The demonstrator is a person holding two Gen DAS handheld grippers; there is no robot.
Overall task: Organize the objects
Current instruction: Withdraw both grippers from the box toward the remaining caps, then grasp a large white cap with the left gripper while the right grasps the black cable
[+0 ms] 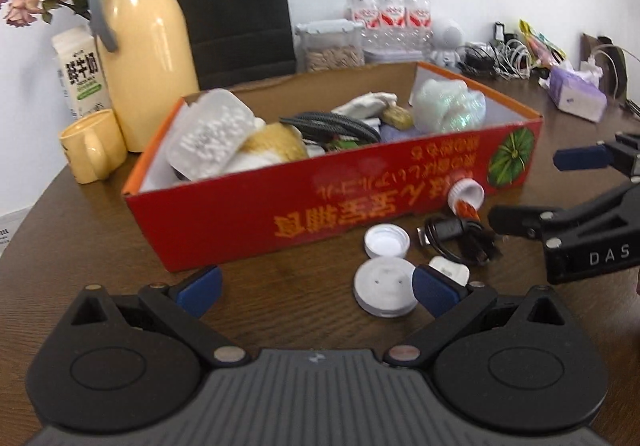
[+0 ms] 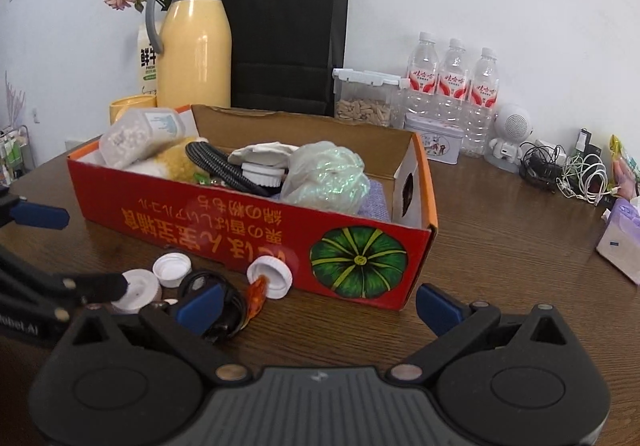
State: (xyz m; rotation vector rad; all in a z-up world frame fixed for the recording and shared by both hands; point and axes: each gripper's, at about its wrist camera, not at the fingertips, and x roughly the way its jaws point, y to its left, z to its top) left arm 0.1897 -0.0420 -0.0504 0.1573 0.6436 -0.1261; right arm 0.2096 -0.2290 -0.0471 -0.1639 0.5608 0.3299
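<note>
A red cardboard box (image 1: 224,214) (image 2: 224,222) holds several items: a cotton swab tub (image 1: 212,134), a black braided cable (image 1: 332,124), an iridescent pouf (image 1: 450,106). In front of it on the table lie a white round disc (image 1: 384,286) (image 2: 138,288), a white cap (image 1: 387,240) (image 2: 172,268), a black cable coil (image 1: 460,238) (image 2: 232,306), a small white charger (image 1: 450,270) and a white-capped tube with an orange wrapper (image 1: 466,198) (image 2: 270,274). My left gripper (image 1: 318,286) is open and empty, its right finger beside the disc. My right gripper (image 2: 318,304) is open and empty over the cable coil.
Behind the box stand a yellow thermos (image 1: 144,46), a yellow mug (image 1: 94,146), a milk carton (image 1: 80,70), a black paper bag (image 1: 232,2), a seed container (image 2: 366,98), water bottles (image 2: 454,82), a white robot speaker (image 2: 510,134), tangled cables (image 2: 568,170) and tissues (image 2: 622,238).
</note>
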